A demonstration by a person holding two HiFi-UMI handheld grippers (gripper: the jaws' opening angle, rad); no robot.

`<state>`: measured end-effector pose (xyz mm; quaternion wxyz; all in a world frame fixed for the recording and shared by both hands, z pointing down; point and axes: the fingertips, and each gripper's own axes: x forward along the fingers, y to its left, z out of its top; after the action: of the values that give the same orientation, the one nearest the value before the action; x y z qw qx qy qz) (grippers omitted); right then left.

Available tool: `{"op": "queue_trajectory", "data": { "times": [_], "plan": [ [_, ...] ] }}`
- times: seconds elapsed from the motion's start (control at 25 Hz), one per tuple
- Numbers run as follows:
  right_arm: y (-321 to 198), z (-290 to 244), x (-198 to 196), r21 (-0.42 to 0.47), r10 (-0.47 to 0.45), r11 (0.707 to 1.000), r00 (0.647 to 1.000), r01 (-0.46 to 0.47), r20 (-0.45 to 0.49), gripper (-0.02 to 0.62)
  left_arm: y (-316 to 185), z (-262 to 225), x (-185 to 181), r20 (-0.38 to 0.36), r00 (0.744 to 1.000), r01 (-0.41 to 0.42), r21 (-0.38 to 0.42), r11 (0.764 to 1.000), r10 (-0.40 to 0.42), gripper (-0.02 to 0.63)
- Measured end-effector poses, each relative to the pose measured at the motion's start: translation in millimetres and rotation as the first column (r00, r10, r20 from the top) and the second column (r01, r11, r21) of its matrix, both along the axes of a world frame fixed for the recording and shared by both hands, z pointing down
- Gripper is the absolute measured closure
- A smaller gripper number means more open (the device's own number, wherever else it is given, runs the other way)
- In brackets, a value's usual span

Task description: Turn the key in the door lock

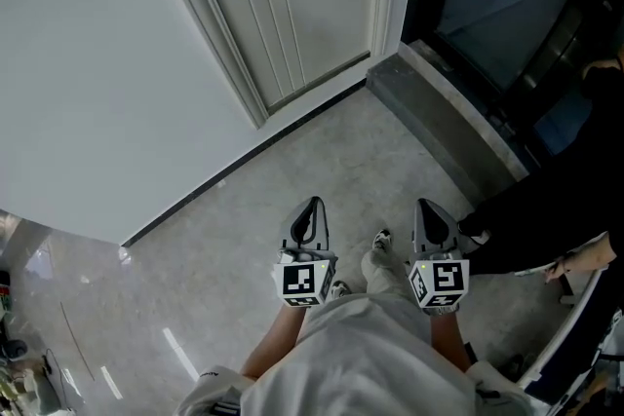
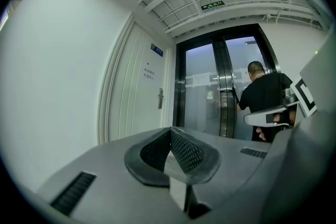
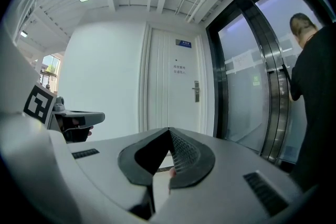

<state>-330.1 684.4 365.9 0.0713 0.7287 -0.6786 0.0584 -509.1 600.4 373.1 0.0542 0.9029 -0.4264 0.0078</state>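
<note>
Facing one door [image 1: 278,0], left tool [image 1: 312,206] and right tool [image 1: 427,208] sit closed.

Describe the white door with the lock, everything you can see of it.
The door is white with vertical grooved panels, set in a white frame beside dark-framed glass doors. It stands shut. A small blue sign sits near the top, with a notice below it. A metal handle plate is on its right edge at mid height; whether a key is in it is too small to tell. Nothing touches the door.
</note>
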Motion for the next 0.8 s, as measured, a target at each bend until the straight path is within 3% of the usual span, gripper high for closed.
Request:
{"op": "queue_trajectory", "data": {
  "times": [0.36,0.8],
  "plan": [
    [-53,9,21,-0.005,-0.044,0.999,0.999,0.044,0.025,0.601,-43,8,12,0.036,0.998,0.061,-0.014,0.998,-0.06,0.6],
    [-126,2,109,0.009,-0.066,0.998,0.998,0.065,0.021,0.601,-108,-6,93,0.049,0.995,0.088,0.014,0.996,-0.088,0.6]
  ]
}}
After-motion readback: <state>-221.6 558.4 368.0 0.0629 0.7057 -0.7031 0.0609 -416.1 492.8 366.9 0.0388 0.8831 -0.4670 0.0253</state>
